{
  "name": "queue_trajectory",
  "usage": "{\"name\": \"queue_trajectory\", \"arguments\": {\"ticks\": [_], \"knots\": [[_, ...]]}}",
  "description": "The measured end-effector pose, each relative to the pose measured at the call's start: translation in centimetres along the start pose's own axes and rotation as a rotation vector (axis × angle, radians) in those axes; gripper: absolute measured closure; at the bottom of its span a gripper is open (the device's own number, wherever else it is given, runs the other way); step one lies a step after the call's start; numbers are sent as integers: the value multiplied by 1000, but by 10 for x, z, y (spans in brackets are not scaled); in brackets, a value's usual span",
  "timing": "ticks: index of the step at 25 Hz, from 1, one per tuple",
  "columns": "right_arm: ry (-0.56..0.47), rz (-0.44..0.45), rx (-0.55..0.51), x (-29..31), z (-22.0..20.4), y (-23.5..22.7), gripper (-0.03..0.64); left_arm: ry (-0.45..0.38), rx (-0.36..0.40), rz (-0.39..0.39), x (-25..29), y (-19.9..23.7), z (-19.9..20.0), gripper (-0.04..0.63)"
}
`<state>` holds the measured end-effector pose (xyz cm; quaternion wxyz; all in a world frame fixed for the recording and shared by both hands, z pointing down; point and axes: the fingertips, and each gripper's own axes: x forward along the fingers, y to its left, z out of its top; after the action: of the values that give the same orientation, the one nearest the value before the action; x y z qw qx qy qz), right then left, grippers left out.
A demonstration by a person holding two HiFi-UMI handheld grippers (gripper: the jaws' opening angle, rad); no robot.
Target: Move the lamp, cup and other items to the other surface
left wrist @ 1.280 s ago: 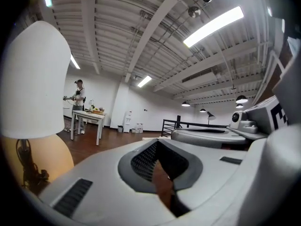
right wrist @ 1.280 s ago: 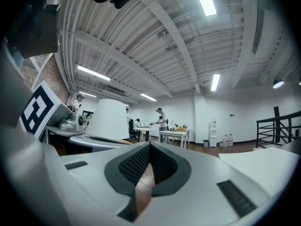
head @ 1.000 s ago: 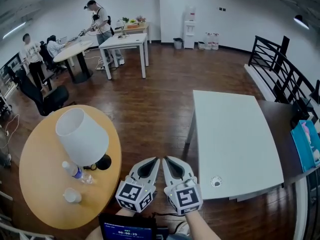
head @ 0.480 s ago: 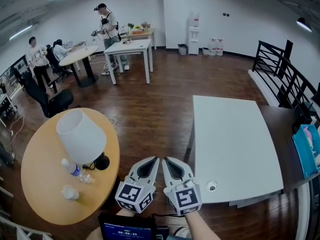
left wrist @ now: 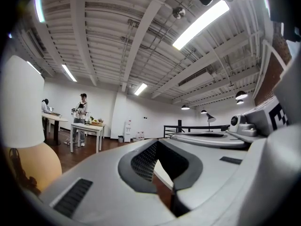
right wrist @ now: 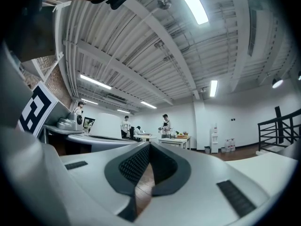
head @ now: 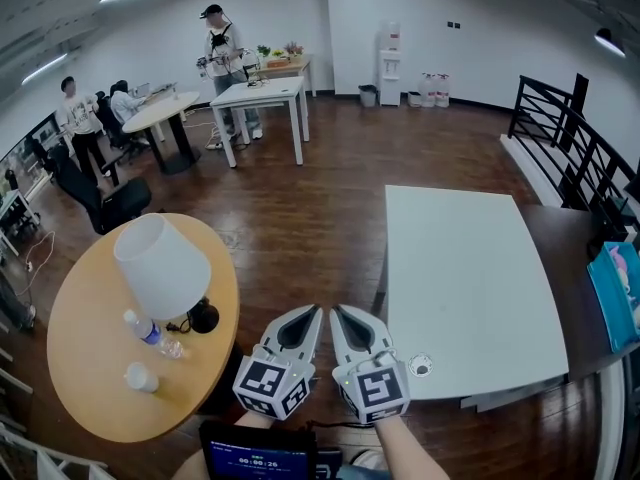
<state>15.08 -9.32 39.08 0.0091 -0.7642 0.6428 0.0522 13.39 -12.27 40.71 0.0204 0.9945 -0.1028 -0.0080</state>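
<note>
A lamp with a white shade (head: 160, 265) and black base (head: 203, 317) stands on the round wooden table (head: 85, 398) at left. A clear water bottle (head: 150, 335) lies beside it, and a small white cup (head: 140, 376) stands nearer me. My left gripper (head: 308, 315) and right gripper (head: 342, 315) hover side by side over the floor between that table and the white rectangular table (head: 460, 278), both shut and holding nothing. The left gripper view shows its shut gripper (left wrist: 156, 141) with the lamp shade (left wrist: 21, 102) at left. The right gripper view shows its shut gripper (right wrist: 150, 142).
A cable hole (head: 420, 367) sits near the white table's front edge. A dark desk with a blue book (head: 618, 293) and a black railing (head: 560, 133) lie at the right. A small screen (head: 255, 458) is below the grippers. People, tables and an office chair (head: 100, 193) stand at the back left.
Both grippers stay shut and close together, a little lower in view. The head view has shifted slightly, and the standing person at the back has stepped right.
</note>
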Motion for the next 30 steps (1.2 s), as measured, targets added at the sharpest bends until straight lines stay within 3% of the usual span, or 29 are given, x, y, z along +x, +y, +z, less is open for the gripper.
{"name": "queue_trajectory", "arguments": {"ticks": [30], "knots": [[12,21,-5,12,2,16,615,-6,-2,21,-10,16,7,584]]}}
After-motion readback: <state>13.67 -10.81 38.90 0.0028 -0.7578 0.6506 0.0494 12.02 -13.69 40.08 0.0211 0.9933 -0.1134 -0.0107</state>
